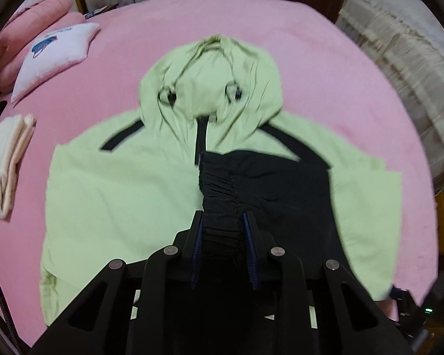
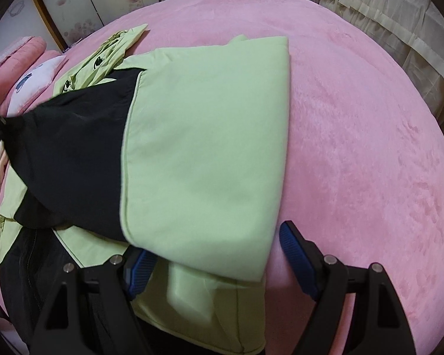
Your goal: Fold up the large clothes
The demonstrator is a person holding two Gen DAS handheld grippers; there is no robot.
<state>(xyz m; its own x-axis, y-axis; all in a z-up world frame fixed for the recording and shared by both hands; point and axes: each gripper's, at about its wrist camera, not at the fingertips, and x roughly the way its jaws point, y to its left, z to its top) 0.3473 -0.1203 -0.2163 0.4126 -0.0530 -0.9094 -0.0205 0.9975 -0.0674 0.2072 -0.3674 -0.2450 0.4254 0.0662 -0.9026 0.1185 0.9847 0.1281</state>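
Note:
A light green hooded jacket (image 1: 127, 195) with black panels lies front up on the pink bed, hood (image 1: 213, 77) at the far end. My left gripper (image 1: 222, 222) is shut on the black elastic cuff (image 1: 219, 204) of the right sleeve, held over the jacket's chest. In the right wrist view the sleeve is folded across the body, green part (image 2: 204, 148) on top, black part (image 2: 74, 153) stretching left. My right gripper (image 2: 216, 245) is open at the jacket's lower edge, with the green fabric lying between its fingers (image 2: 293, 236).
The pink bed (image 1: 310, 59) extends on all sides. A white pillow (image 1: 53, 56) and pink folded quilt (image 1: 26, 20) sit at far left. Folded cream cloth (image 1: 6, 165) lies at the left. A cream-covered piece of furniture (image 2: 384, 17) stands beyond the bed's right side.

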